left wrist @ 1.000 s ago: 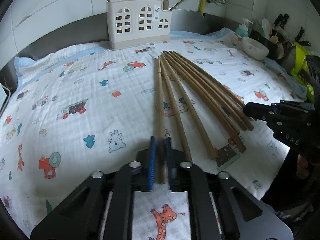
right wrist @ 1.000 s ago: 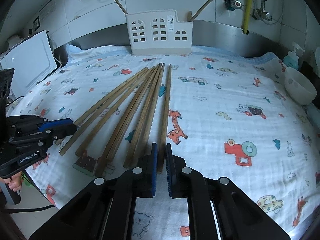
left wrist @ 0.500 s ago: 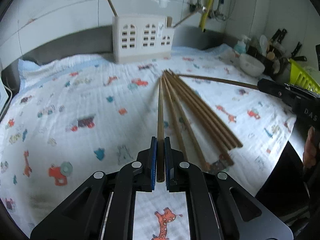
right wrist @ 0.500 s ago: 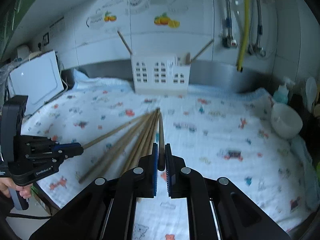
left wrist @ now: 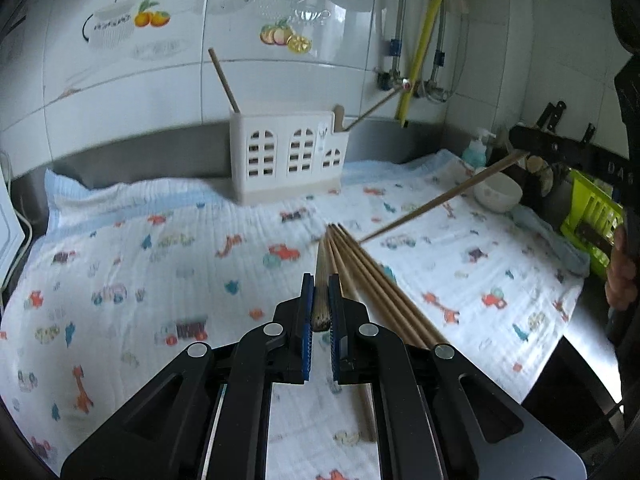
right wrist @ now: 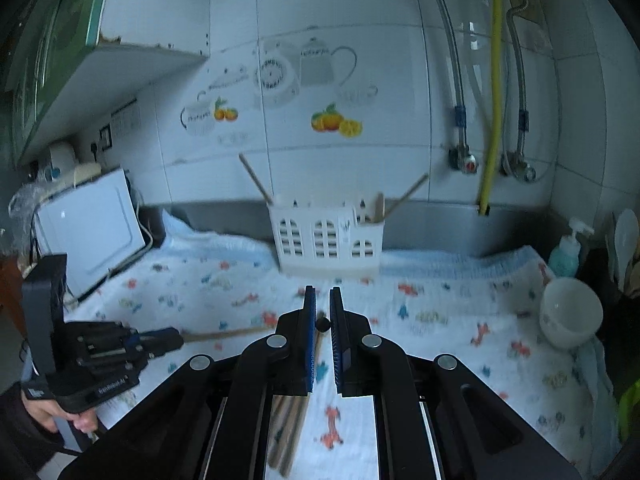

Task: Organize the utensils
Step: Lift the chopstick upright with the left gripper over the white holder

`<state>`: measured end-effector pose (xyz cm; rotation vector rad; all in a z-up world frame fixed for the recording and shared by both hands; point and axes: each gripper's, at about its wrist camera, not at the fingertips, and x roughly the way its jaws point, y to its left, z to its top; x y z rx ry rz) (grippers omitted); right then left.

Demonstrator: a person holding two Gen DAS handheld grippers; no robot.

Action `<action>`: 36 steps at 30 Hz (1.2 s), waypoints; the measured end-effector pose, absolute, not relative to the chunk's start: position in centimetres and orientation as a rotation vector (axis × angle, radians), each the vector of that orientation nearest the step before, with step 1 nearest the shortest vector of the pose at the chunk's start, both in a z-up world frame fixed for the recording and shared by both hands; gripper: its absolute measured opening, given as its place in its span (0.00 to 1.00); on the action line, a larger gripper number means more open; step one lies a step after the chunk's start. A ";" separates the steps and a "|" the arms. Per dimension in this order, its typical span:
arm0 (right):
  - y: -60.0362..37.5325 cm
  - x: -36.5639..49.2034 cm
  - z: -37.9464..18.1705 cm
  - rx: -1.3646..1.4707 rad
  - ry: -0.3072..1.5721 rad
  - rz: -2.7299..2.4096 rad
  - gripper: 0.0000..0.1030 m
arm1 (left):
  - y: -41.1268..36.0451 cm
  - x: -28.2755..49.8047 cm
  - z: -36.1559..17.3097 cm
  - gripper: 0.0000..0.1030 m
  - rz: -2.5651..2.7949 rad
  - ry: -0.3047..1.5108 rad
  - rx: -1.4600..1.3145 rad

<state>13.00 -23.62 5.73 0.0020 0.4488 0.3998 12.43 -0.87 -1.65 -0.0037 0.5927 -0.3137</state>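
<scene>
since a second ago both grippers have risen off the printed cloth (left wrist: 120,248) on the worktop, and the white utensil holder (left wrist: 288,156) now sits lower and farther off in each view. the left gripper (left wrist: 320,300) has its jaws pinching the near end of one chopstick (left wrist: 321,276), which points toward the holder, above the loose chopsticks (left wrist: 372,276) left on the cloth. the right gripper (right wrist: 322,312) has its jaws pressed on a second chopstick (left wrist: 440,200), held in the air right of the holder, tip slanting down toward the loose ones.
</scene>
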 end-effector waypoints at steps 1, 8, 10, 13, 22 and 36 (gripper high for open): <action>-23.6 13.4 6.2 -0.003 0.445 0.405 0.07 | -0.9 12.7 -1.4 0.05 -0.317 0.590 -0.001; -23.1 16.6 8.7 -0.041 0.446 0.432 0.07 | -1.0 15.0 1.2 0.05 -0.334 0.568 0.020; -22.9 17.6 9.5 -0.053 0.439 0.435 0.07 | -1.3 15.9 2.0 0.05 -0.344 0.565 0.034; -22.7 19.0 11.3 -0.070 0.410 0.428 0.07 | -1.6 17.4 3.1 0.05 -0.344 0.560 0.061; -22.4 23.9 15.3 -0.094 0.345 0.397 0.07 | -2.3 21.3 6.2 0.05 -0.365 0.535 0.097; -20.9 31.9 18.5 -0.082 0.260 0.352 0.07 | -1.7 26.2 16.0 0.05 -0.326 0.317 0.096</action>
